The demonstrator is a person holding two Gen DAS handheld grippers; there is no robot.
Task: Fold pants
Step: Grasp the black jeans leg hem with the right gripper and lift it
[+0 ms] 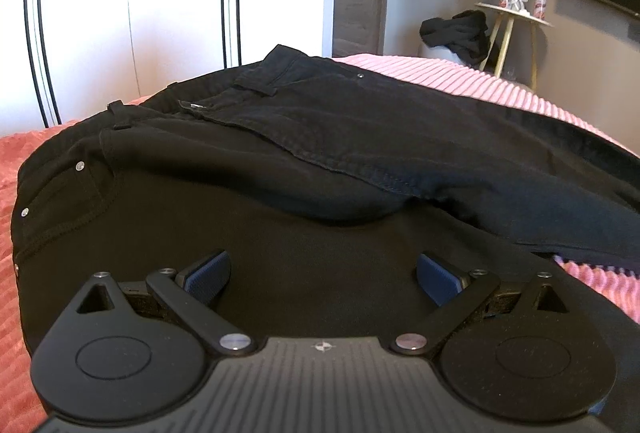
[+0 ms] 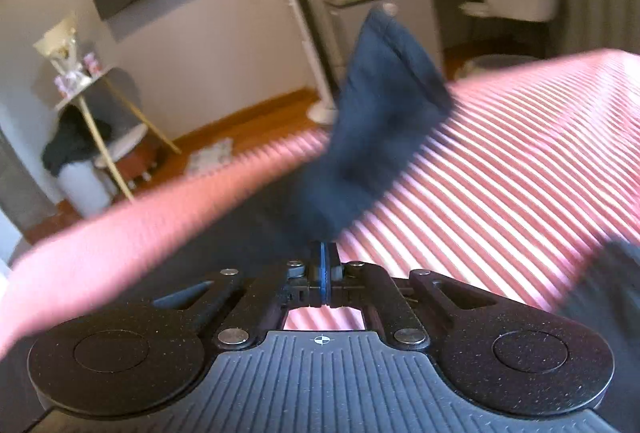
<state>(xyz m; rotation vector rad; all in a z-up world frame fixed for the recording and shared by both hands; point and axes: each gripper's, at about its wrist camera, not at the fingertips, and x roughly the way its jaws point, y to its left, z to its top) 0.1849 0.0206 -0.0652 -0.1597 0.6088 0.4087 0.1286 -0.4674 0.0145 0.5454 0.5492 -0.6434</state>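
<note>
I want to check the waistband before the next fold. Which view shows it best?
The left wrist view: the waistband, with button and belt loops, lies sharp on the bed. The right wrist view shows only a blurred leg of the pants pinched in the right gripper.

Black denim pants (image 1: 304,153) with silver rivets; the raised leg end (image 2: 380,113) reads dark navy. Pink ribbed bedspread (image 2: 520,161), striped light and dark. Black grippers with blue textured finger pads (image 1: 208,275). White wardrobe doors (image 1: 120,13), thin black lines.

One pants (image 1: 320,161); two hand-held grippers: left (image 1: 323,275), right (image 2: 323,269).
</note>
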